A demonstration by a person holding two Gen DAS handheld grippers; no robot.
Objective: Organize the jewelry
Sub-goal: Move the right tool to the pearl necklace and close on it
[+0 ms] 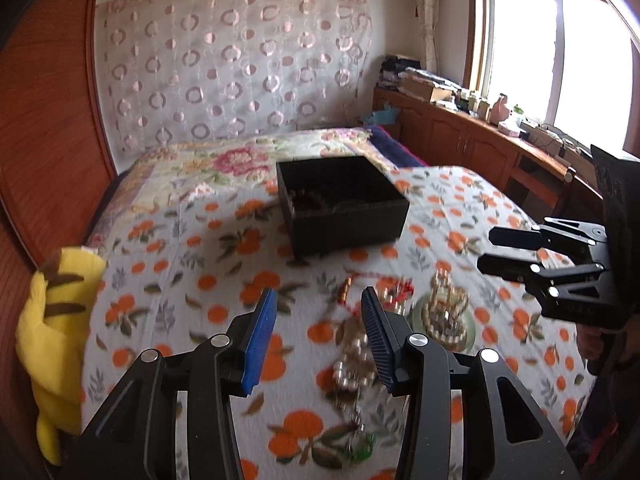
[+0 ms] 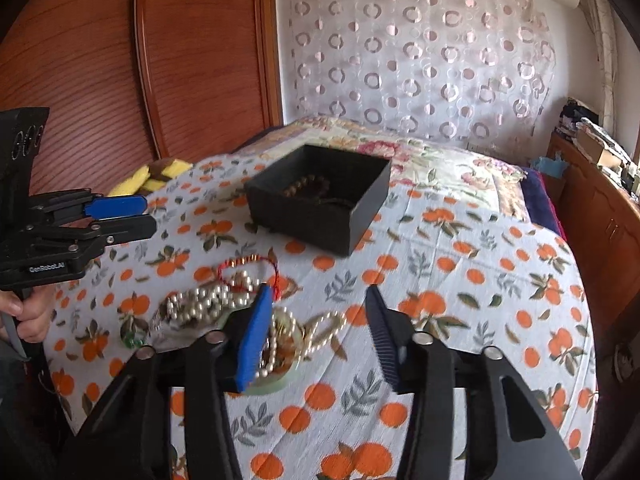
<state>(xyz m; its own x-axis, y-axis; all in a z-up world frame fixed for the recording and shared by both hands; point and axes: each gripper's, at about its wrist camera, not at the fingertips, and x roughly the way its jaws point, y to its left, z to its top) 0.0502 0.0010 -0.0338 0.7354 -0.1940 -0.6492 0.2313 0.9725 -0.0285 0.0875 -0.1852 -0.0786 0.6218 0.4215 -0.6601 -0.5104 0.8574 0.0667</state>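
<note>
A black open box (image 1: 344, 204) stands on the orange-print bedspread; in the right wrist view the box (image 2: 320, 204) holds a brown bead bracelet (image 2: 308, 184). A heap of pearl strands (image 2: 208, 300), a red cord bracelet (image 2: 248, 266) and a green jade bangle (image 2: 276, 384) lies in front of it; the heap shows blurred in the left wrist view (image 1: 420, 312). My left gripper (image 1: 320, 340) is open and empty above the heap's left side. My right gripper (image 2: 316, 336) is open and empty, its left finger over the bangle.
A yellow plush toy (image 1: 56, 320) lies at the bed's left edge by a wooden wardrobe (image 2: 120, 60). A wooden cabinet (image 1: 472, 136) with clutter runs under the window on the right. A patterned curtain (image 1: 236, 60) hangs behind the bed.
</note>
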